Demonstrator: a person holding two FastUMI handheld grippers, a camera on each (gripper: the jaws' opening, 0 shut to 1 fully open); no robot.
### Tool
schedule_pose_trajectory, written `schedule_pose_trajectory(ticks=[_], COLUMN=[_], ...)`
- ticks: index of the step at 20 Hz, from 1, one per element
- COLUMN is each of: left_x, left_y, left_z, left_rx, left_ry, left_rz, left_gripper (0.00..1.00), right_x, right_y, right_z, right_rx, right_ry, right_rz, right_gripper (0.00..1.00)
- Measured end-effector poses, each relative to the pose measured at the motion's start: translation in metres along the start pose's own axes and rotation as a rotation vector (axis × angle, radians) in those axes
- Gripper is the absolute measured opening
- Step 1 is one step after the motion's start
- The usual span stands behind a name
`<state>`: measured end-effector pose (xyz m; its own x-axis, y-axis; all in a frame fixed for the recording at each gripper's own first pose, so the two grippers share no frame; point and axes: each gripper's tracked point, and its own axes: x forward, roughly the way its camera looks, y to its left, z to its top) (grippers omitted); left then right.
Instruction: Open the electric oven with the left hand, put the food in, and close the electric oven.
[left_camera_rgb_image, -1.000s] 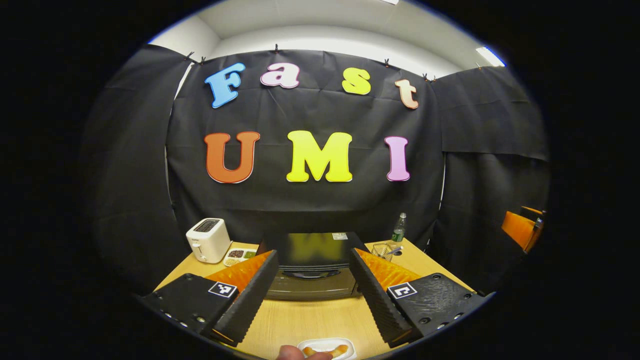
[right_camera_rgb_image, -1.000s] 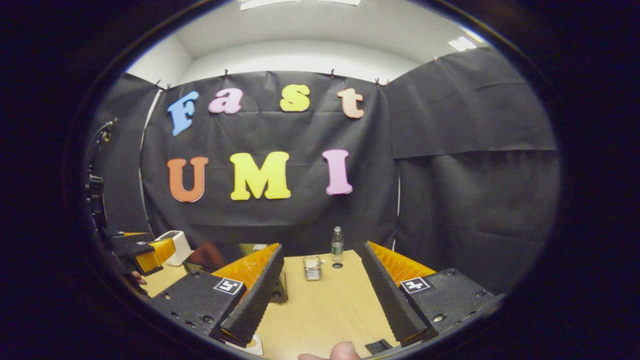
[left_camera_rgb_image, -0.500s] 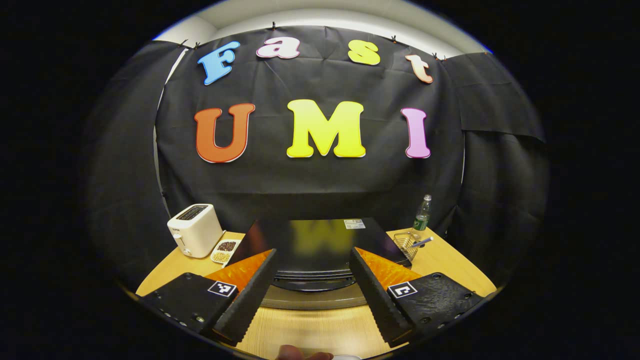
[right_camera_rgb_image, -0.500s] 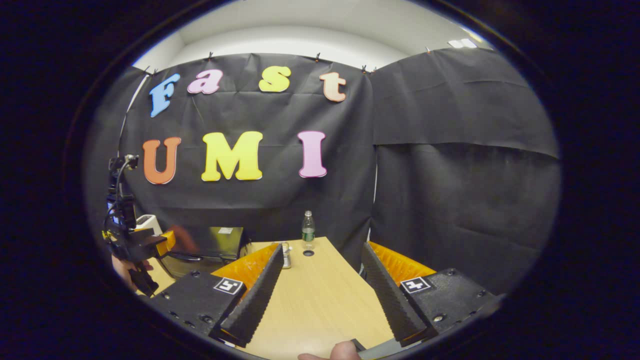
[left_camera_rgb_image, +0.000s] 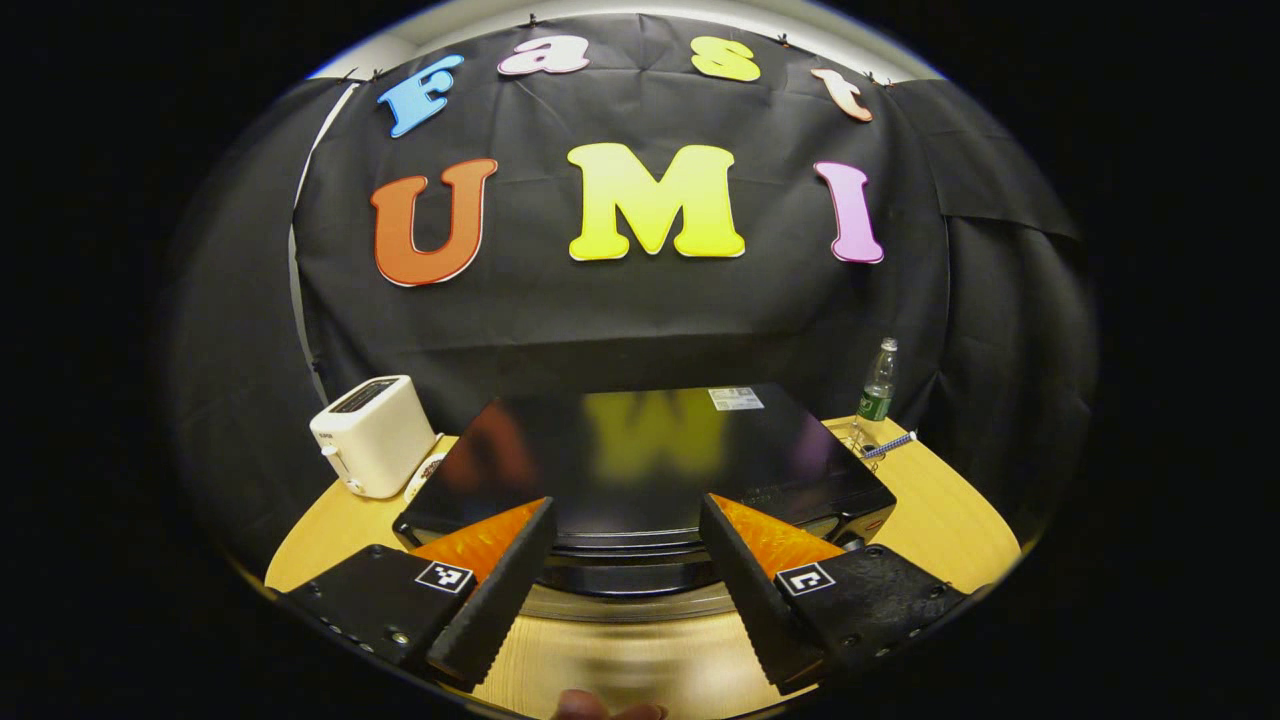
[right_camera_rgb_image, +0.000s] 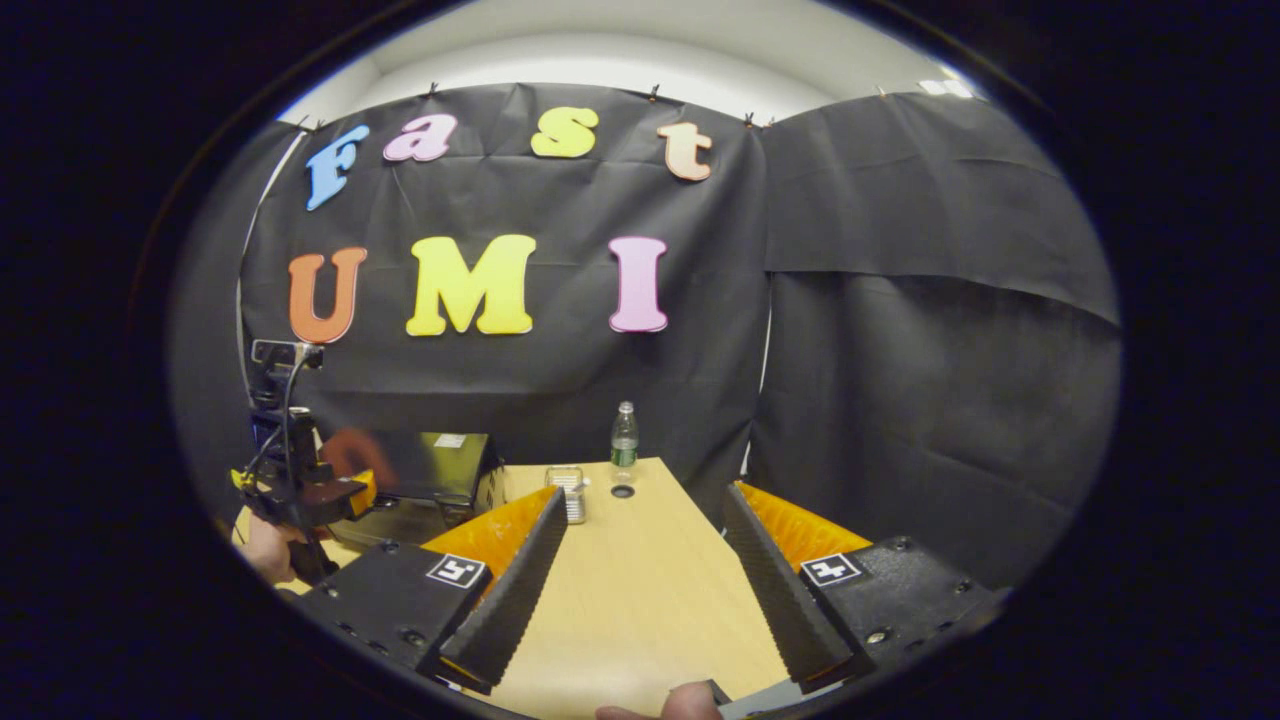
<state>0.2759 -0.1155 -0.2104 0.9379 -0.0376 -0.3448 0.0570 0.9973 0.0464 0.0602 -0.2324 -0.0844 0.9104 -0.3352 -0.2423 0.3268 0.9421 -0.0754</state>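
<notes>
The black electric oven (left_camera_rgb_image: 640, 460) sits square in front of me in the left gripper view, its glossy top reflecting the wall. Its front edge and dark handle (left_camera_rgb_image: 625, 578) lie just beyond my left gripper (left_camera_rgb_image: 625, 640), which is open and holds nothing. The door looks shut. In the right gripper view the oven (right_camera_rgb_image: 430, 470) is at the far left, with the left gripper (right_camera_rgb_image: 300, 490) and the hand (right_camera_rgb_image: 262, 548) holding it just before it. My right gripper (right_camera_rgb_image: 640, 640) hangs open and empty over the wooden table (right_camera_rgb_image: 640, 580).
A white toaster (left_camera_rgb_image: 372, 435) stands left of the oven. To the oven's right are a plastic bottle (left_camera_rgb_image: 878, 380) and a small wire basket (right_camera_rgb_image: 572, 490). A fingertip (right_camera_rgb_image: 680, 705) shows at the bottom edge. The table ends near the black cloth wall.
The left gripper moved forward and closer to the oven, which now looms larger; a plate of food slid out at the bottom. The right gripper turned right, then barely shifted.
</notes>
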Motion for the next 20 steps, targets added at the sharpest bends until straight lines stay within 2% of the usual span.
schedule_pose_trajectory(ticks=[14,16,17,18,20], left_x=[-0.009,-0.013,-0.022,-0.038,-0.055], left_y=[0.000,-0.008,-0.010,-0.012,-0.010], left_z=[-0.031,-0.081,-0.116,-0.138,-0.157], left_rx=[-0.026,-0.086,-0.146,-0.191,-0.189], left_ry=[0.087,0.261,0.383,0.446,0.424], left_rz=[-0.003,-0.030,-0.015,0.001,-0.019], left_gripper=[0.97,0.96,0.96,0.96,0.93], right_x=[-0.008,-0.014,-0.018,-0.021,-0.029], right_y=[0.014,0.015,0.015,0.015,0.010], right_z=[-0.002,-0.002,-0.001,-0.002,0.000], right_rx=[0.021,0.027,0.025,0.021,0.013], right_ry=[0.008,0.005,0.002,-0.002,-0.012], right_rz=[0.016,0.019,0.019,0.019,0.010], right_gripper=[0.98,0.98,0.99,0.99,0.99])
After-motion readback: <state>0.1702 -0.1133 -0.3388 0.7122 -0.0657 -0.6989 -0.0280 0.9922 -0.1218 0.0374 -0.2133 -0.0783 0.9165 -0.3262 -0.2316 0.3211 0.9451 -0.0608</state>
